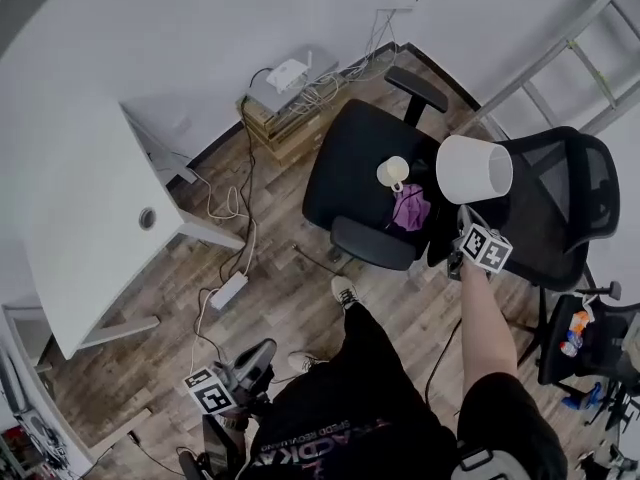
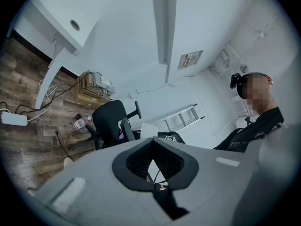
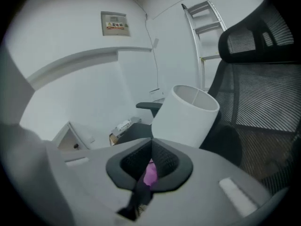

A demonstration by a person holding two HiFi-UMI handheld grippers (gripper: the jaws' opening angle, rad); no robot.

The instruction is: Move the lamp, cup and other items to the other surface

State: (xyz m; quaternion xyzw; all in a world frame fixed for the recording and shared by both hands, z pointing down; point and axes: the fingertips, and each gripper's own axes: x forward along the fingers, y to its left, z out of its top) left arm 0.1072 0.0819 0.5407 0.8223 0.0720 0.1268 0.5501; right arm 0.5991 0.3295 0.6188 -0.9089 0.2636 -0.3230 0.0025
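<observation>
Lamp (image 1: 474,168) hangs tilted in my right tongs (image 3: 151,144), which are clamped shut just below its white shade, over the black chair (image 1: 345,158). Cup (image 1: 393,172) sits on the seat beside a purple cloth (image 1: 410,209). My left tongs (image 2: 151,144) are closed, empty.

- Soft, even light fills the room, and its source is not visible.
- The walls behind the black chair (image 1: 370,183) look pale and flat, slightly grey.
- Shadows under the chair are faint.
- The white lamp (image 1: 473,168) beside the chair is bright, without glare.
- Both gripper views bulge strongly, with black corners and a blurred foreground.
</observation>
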